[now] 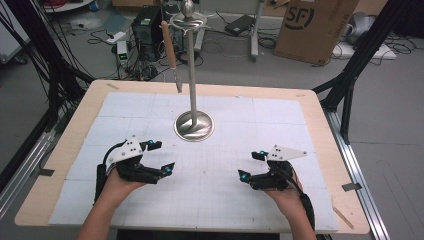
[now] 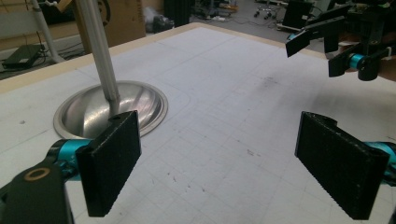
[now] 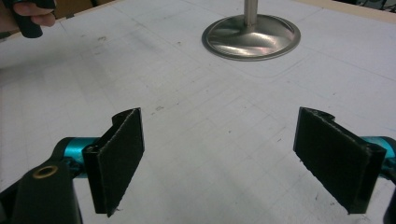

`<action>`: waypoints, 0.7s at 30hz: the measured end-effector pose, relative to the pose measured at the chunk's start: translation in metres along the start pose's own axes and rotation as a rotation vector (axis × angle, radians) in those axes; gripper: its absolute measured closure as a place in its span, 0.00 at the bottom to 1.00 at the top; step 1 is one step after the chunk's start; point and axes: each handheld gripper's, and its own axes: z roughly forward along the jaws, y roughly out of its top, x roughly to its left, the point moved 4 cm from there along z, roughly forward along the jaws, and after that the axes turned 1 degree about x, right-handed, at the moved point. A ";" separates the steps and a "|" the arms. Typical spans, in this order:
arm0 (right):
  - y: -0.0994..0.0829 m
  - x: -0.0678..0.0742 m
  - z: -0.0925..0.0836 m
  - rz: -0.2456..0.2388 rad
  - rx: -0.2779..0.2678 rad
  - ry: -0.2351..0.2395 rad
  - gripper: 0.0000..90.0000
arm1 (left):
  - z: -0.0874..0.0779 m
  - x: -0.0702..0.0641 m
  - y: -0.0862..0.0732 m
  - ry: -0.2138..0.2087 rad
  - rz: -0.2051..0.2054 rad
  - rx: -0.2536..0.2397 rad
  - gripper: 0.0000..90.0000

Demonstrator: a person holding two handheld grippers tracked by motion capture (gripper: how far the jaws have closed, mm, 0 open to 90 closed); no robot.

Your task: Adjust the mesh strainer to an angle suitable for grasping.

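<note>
**A:** What is laid out here, biggest thing first?

**B:** A wooden tabletop [image 1: 60, 150] covered by a white gridded mat [image 1: 240, 145]. Toward the far middle of the mat stands a tall metal stand [image 1: 193, 75], a slim pole rising from a round, shiny domed base [image 1: 194, 126]. A knife [image 1: 170, 56] with a brown wooden handle hangs from the hook ring at the stand's top, on the left side of the pole, blade pointing down, its tip well above the base.

**A:** And the hands?

**B:** The left claw [image 1: 161, 156] rests on the mat nearer the person than the base and to its left. The right claw [image 1: 251, 165] rests nearer the person and to the base's right. Both have their jaws spread wide with nothing between them. Both are well apart from the stand.

**A:** What step does this look like, and how should it go?

**B:** By my judgement, a reach for the hanging knife has yet to begin. The left claw is on the knife's side of the pole. It should rise, close across the wooden handle rather than the blade, then lift up to clear the hook before drawing away. The stand is slender and could tip, so steadying the pole or base with the right claw seems wise.

**A:** The knife, closer?

**B:** Long rounded handle, short narrow steel blade; how it is hooked is too small to tell.
</note>
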 end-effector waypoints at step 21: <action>0.006 -0.004 -0.007 0.015 -0.043 -0.012 0.17 | 0.003 -0.005 0.005 -0.034 0.008 -0.028 0.17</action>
